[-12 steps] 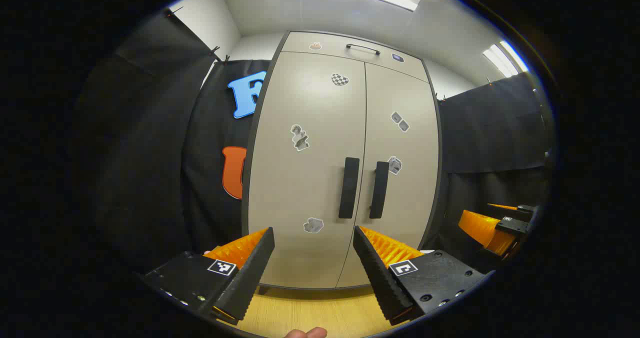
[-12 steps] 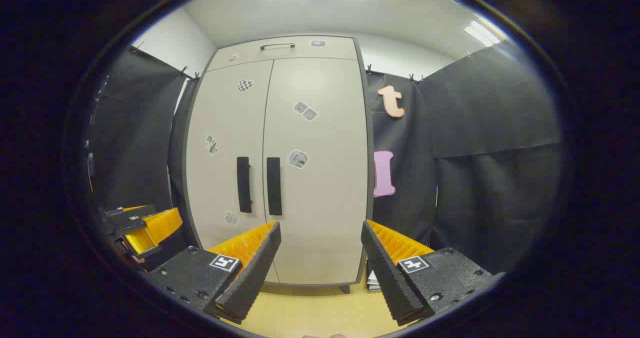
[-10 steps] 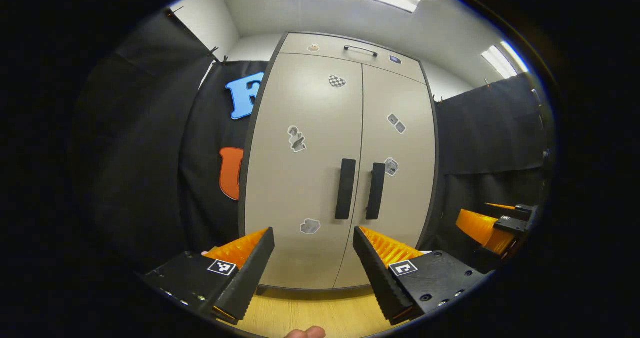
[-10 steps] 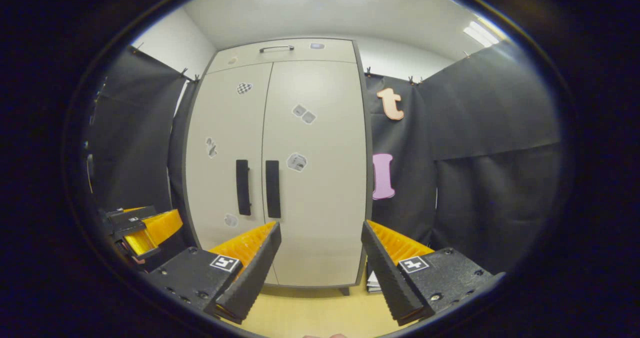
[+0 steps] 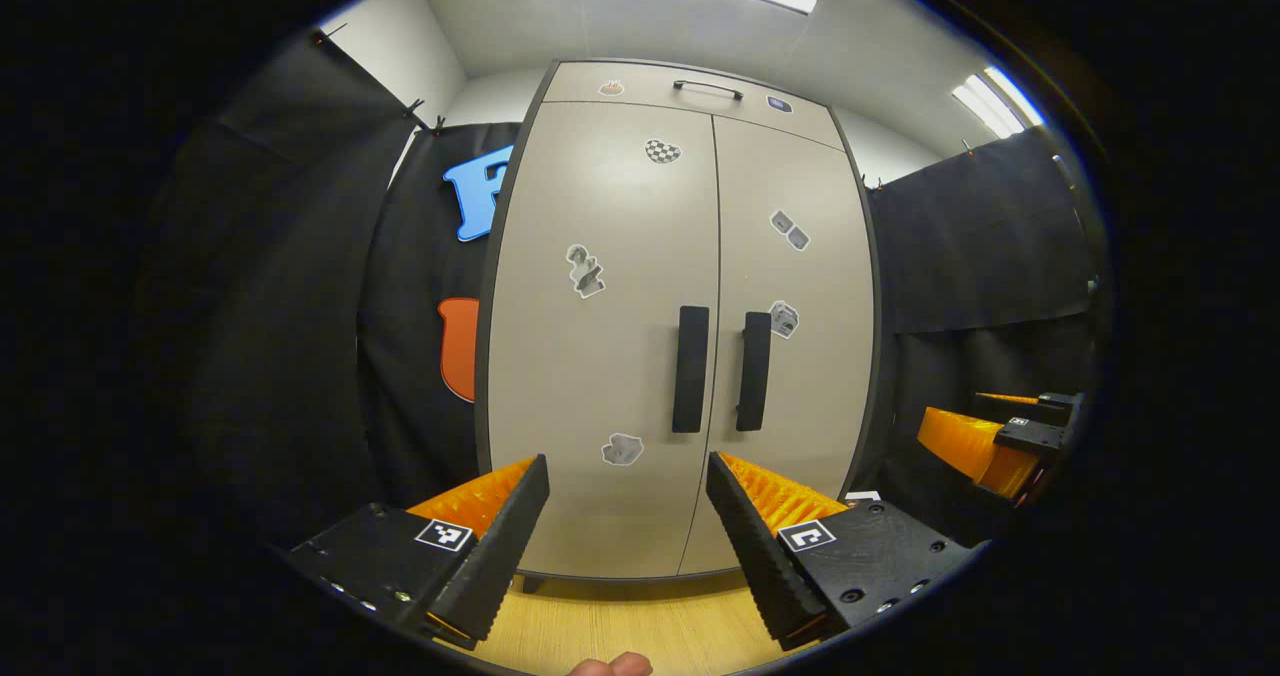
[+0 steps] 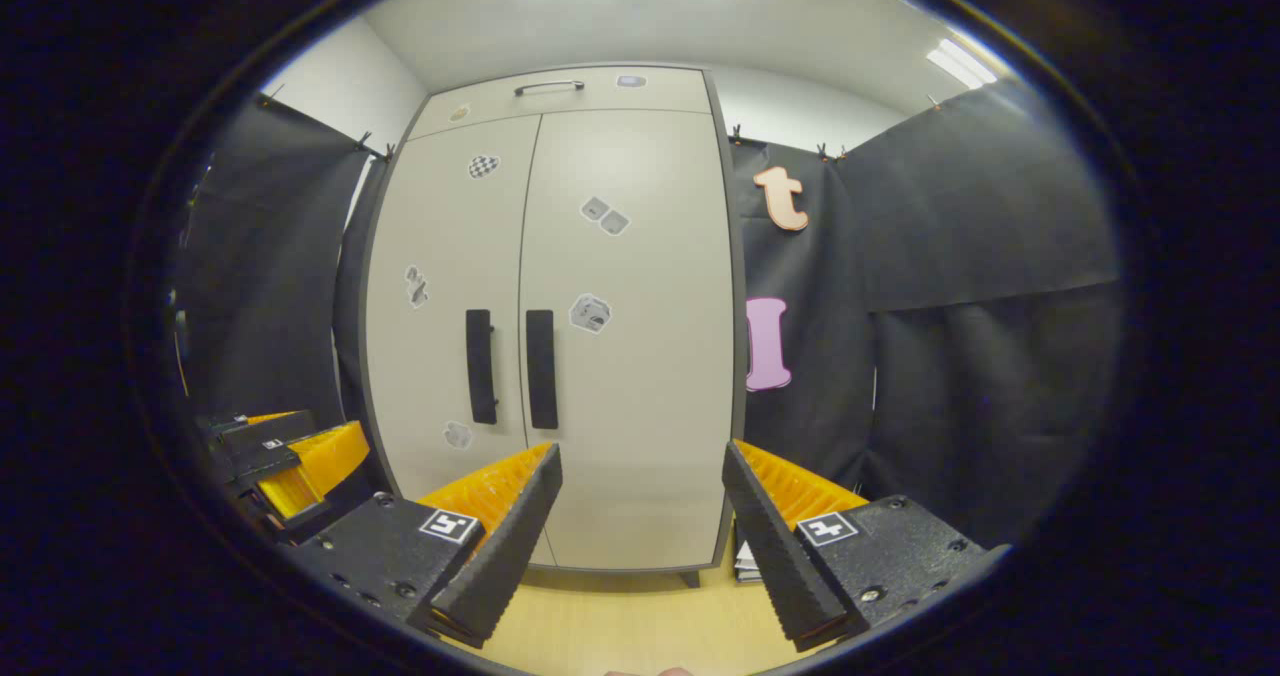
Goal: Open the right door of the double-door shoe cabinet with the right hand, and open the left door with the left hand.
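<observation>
The shoe cabinet (image 6: 550,356) stands ahead of both grippers, its 2 doors closed and meeting at a central seam. The right door (image 6: 630,356) and left door (image 5: 600,356) each carry 1 vertical black bar beside that seam — long axis upright. In the right gripper view the right handle (image 6: 541,368) lies above and left of the right gripper (image 6: 640,516), jaws wide, holding nothing. In the left gripper view the left handle (image 5: 690,368) sits above and slightly right of the left gripper (image 5: 628,526) — also wide, empty. Both grippers are well apart from the handles.
</observation>
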{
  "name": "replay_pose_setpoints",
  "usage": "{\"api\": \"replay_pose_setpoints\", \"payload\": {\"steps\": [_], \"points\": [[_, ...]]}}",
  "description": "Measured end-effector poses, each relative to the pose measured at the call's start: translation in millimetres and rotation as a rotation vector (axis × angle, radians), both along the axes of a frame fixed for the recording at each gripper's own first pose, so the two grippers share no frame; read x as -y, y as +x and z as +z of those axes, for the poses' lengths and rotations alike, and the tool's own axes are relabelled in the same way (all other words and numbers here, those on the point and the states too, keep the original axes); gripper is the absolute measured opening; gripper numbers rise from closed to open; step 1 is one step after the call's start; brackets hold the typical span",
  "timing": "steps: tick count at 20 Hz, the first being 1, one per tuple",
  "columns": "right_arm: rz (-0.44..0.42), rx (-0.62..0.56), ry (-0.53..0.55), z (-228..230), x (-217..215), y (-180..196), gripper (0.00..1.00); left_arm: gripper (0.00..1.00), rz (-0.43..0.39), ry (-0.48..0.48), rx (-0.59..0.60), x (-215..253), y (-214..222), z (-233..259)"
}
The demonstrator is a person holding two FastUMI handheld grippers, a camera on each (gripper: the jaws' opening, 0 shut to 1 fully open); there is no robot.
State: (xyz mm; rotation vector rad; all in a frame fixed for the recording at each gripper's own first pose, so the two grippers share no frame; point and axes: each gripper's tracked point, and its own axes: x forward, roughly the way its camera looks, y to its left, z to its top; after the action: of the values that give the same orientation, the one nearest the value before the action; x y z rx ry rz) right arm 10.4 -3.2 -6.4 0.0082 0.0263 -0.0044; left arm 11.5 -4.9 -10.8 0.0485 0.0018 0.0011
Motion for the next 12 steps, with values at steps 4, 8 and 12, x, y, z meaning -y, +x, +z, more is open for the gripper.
{"api": "replay_pose_setpoints", "payload": {"steps": [4,8,12], "points": [[-0.002,-0.002,0.006,0.1,-1.5,1.0,1.0,0.95,-0.002,0.009,0.007,-0.9,1.5,1.6],[-0.004,-0.007,0.006,-1.3,-3.3,0.9,1.0,0.95,0.0,0.012,0.018,-3.6,1.5,5.5],[-0.011,-0.005,0.002,0.7,-5.4,4.2,1.0,0.95,-0.007,0.014,0.026,-5.3,-1.2,7.0]]}}
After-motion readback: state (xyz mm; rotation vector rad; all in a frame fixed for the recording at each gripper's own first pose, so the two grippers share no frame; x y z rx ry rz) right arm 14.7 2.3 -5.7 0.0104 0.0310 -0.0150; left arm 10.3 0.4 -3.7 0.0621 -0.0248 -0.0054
